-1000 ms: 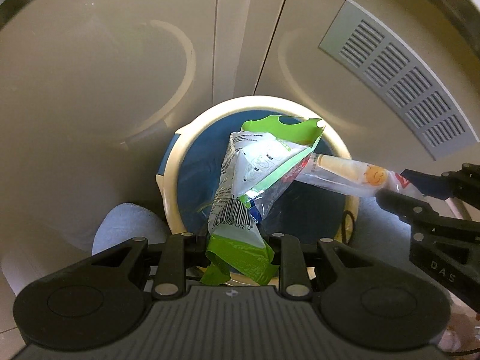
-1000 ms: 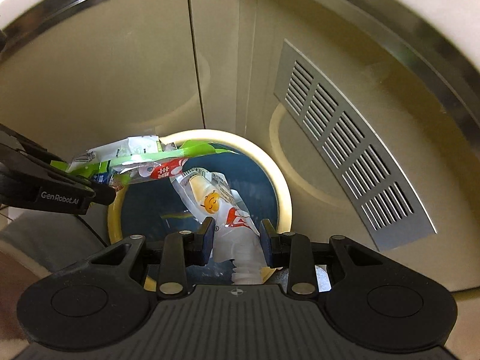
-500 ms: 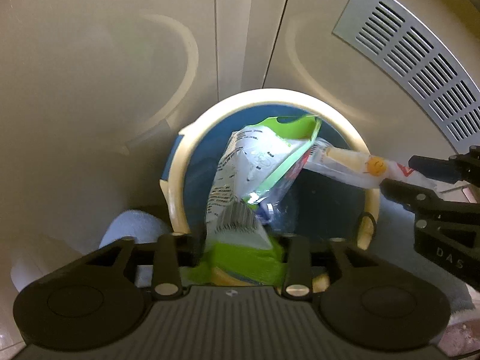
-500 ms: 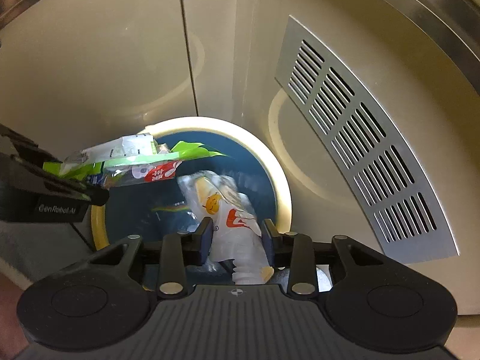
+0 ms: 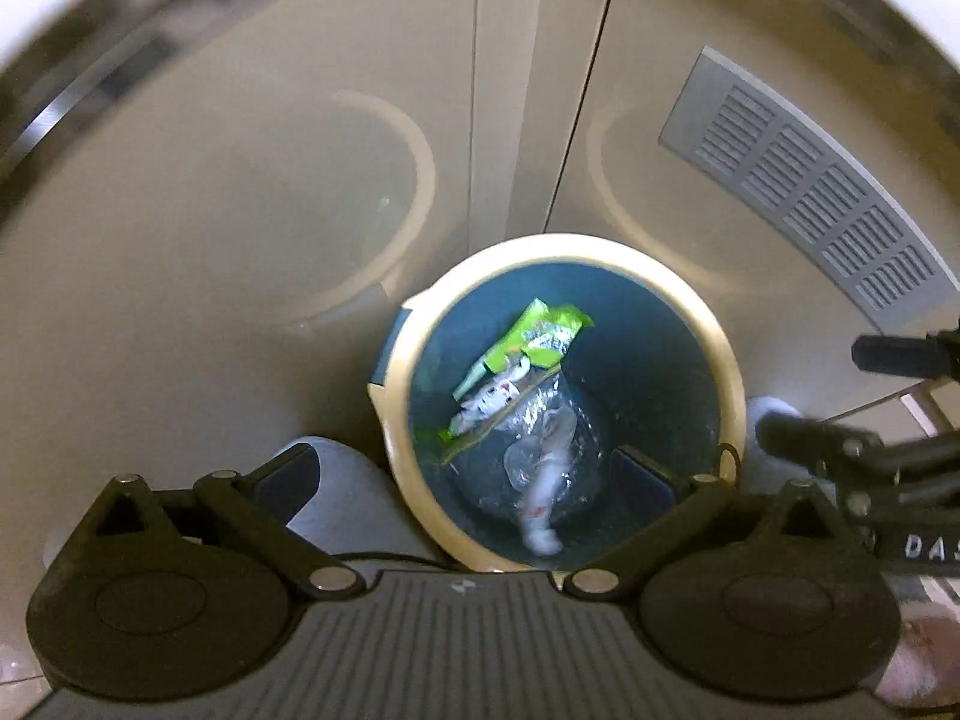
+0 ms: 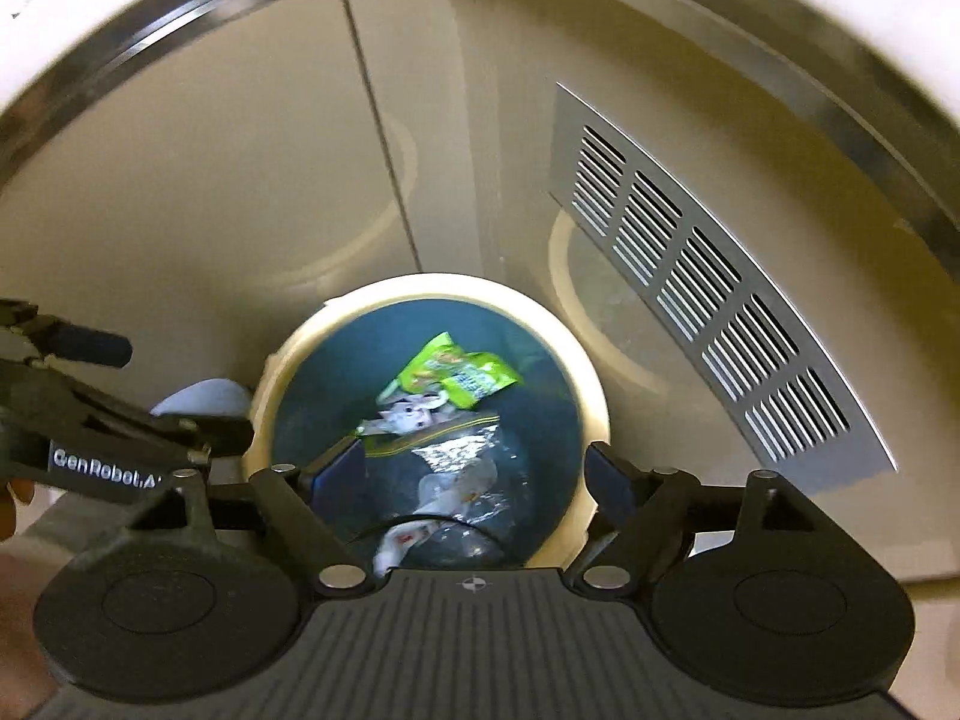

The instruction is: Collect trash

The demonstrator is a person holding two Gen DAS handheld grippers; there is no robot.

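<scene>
Both pairs of fingers have just sprung wide and hold nothing, the left gripper (image 5: 474,471) and right gripper (image 6: 474,471) above the cream-rimmed blue round bin (image 5: 729,360). Inside lie the green crinkly snack wrapper (image 5: 540,339) and clear plastic wrapper (image 5: 543,450); pulling away carelessly could clip its rim and tip it.

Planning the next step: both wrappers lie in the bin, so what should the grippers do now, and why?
Probably lift both away to seek more trash: the green wrapper and clear wrapper lie inside the bin, and the left gripper and right gripper, jaws just opened, hold nothing.
</scene>
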